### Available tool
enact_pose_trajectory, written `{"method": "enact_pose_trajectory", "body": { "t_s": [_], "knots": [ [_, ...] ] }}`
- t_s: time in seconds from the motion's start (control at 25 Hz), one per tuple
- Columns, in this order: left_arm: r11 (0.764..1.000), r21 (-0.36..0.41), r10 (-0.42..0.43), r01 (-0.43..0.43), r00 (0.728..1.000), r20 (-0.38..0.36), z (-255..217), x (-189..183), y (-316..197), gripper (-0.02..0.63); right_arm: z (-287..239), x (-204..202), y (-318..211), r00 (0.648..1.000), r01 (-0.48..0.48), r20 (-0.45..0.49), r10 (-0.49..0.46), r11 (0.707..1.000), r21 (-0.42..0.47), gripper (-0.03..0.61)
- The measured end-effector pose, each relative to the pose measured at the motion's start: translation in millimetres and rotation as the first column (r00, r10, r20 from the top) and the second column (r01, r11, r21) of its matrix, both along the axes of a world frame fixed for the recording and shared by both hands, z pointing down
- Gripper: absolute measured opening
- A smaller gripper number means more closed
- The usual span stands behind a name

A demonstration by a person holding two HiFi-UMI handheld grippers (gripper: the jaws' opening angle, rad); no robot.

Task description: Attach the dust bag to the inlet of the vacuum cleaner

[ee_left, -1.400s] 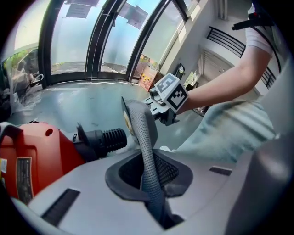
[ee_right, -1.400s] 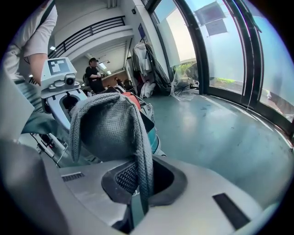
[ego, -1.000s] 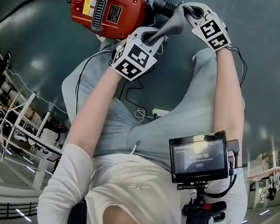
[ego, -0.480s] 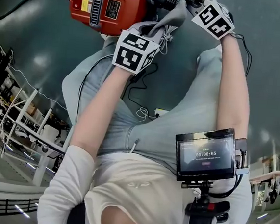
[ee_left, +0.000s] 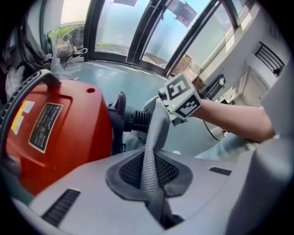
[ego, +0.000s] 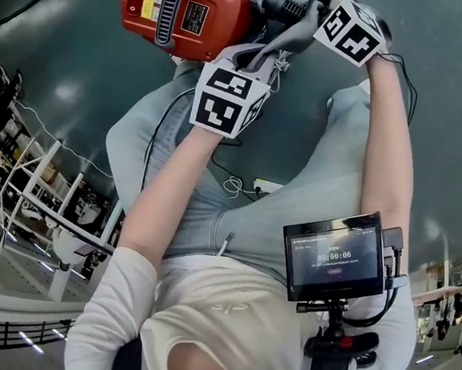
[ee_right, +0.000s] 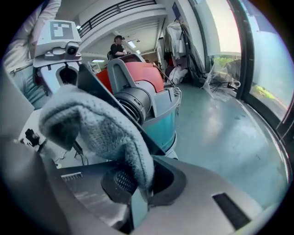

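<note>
A red vacuum cleaner (ego: 186, 13) stands on the floor, its black ribbed inlet (ego: 285, 6) pointing toward the grippers. The grey fabric dust bag (ego: 278, 45) is stretched between both grippers just in front of the inlet. My left gripper (ego: 255, 58) is shut on one edge of the bag; in the left gripper view the bag (ee_left: 151, 156) runs as a taut strip from the left gripper (ee_left: 158, 211) up past the inlet (ee_left: 135, 119). My right gripper (ego: 314, 11) is shut on the other edge, and the bag (ee_right: 92, 133) bunches over the right gripper (ee_right: 138, 202), beside the inlet (ee_right: 133, 103).
A monitor (ego: 333, 259) hangs on the person's chest rig. Thin white cables (ego: 235, 185) lie across the lap and floor. A black power cord (ego: 37, 7) leaves the vacuum to the left. Another person (ee_right: 118, 45) stands far behind. Shelving (ego: 43, 194) stands at the left.
Both grippers have lifted with the bag still held, moving it up toward the inlet. The left gripper has rolled, so a different cube face shows.
</note>
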State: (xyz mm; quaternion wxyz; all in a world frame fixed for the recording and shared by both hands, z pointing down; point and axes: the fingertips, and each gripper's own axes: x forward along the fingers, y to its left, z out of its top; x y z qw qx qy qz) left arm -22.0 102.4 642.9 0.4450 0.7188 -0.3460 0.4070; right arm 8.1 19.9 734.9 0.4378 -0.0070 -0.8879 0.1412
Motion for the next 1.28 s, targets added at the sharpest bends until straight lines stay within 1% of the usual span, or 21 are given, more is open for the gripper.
{"method": "enact_pose_trajectory", "body": {
  "t_s": [0.08, 0.16, 0.24, 0.32, 0.36, 0.4, 0.48, 0.56, 0.64, 0.68, 0.76, 0.84, 0.88, 0.92, 1.04, 1.12, 1.2, 1.28],
  "knots": [
    [0.999, -0.003, -0.047, 0.047, 0.999, -0.022, 7, -3, 3, 0.029, -1, 2, -1, 0.999, 0.029, -0.033, -0.028, 0.999, 0.030, 0.021],
    [0.998, -0.011, -0.067, 0.067, 0.996, -0.050, 14, 3, 7, 0.029, 4, 1, -5, 1.000, 0.019, -0.025, -0.018, 0.999, 0.030, 0.021],
    [0.997, -0.037, -0.072, 0.070, 0.995, -0.070, 8, 14, 7, 0.029, 9, -2, -7, 0.999, -0.027, 0.031, 0.029, 0.999, -0.040, 0.023],
    [0.996, -0.063, -0.062, 0.057, 0.996, -0.068, -7, 22, 4, 0.029, 12, -5, -4, 0.993, -0.070, 0.083, 0.081, 0.989, -0.130, 0.023],
    [0.997, -0.065, -0.055, 0.051, 0.997, -0.061, -12, 22, 3, 0.029, 12, -6, -1, 0.991, -0.083, 0.092, 0.098, 0.984, -0.156, 0.023],
    [0.997, -0.063, -0.055, 0.051, 0.997, -0.057, -13, 19, 3, 0.029, 12, -6, 1, 0.991, -0.087, 0.083, 0.101, 0.983, -0.160, 0.021],
    [0.995, -0.061, -0.085, 0.082, 0.995, -0.059, -1, 7, 6, 0.029, 8, -2, 1, 0.998, -0.063, 0.020, 0.066, 0.993, -0.102, 0.021],
    [0.991, -0.075, -0.118, 0.113, 0.991, -0.064, 12, -2, 11, 0.028, 1, 5, -3, 0.999, -0.012, -0.053, 0.011, 0.999, -0.031, 0.021],
    [0.990, -0.085, -0.120, 0.115, 0.991, -0.062, 9, 1, 12, 0.029, 1, 9, -5, 0.996, 0.011, -0.085, -0.013, 1.000, -0.015, 0.021],
    [0.990, -0.087, -0.115, 0.109, 0.991, -0.062, 1, 6, 10, 0.028, 4, 9, -5, 0.997, 0.004, -0.074, -0.006, 0.999, -0.035, 0.021],
    [0.993, -0.079, -0.093, 0.089, 0.994, -0.057, -20, 16, 2, 0.029, 14, 3, -2, 0.999, -0.041, -0.005, 0.041, 0.991, -0.129, 0.021],
    [0.995, -0.072, -0.077, 0.073, 0.996, -0.047, -27, 18, -3, 0.029, 22, -6, 2, 0.989, -0.112, 0.069, 0.131, 0.966, -0.232, 0.021],
    [0.994, -0.074, -0.081, 0.078, 0.996, -0.047, -24, 16, -2, 0.029, 24, -9, 2, 0.983, -0.141, 0.080, 0.165, 0.958, -0.250, 0.021],
    [0.993, -0.079, -0.097, 0.093, 0.994, -0.052, -18, 12, -1, 0.028, 25, -9, 1, 0.982, -0.154, 0.068, 0.175, 0.960, -0.235, 0.021],
    [0.985, -0.103, -0.147, 0.140, 0.987, -0.060, 2, 0, 8, 0.028, 15, 1, -10, 0.993, -0.114, -0.030, 0.111, 0.986, -0.124, 0.021],
    [0.982, -0.120, -0.153, 0.145, 0.986, -0.061, 2, 1, 11, 0.029, 12, 5, -15, 0.993, -0.106, -0.056, 0.100, 0.988, -0.115, 0.021],
    [0.981, -0.127, -0.154, 0.145, 0.986, -0.068, -14, 9, 9, 0.029, 20, 0, -12, 0.993, -0.117, -0.023, 0.114, 0.977, -0.177, 0.021],
    [0.984, -0.109, -0.152, 0.144, 0.986, -0.066, -25, 15, 3, 0.029, 26, -7, -8, 0.984, -0.159, 0.040, 0.176, 0.948, -0.277, 0.023]
  ]
}}
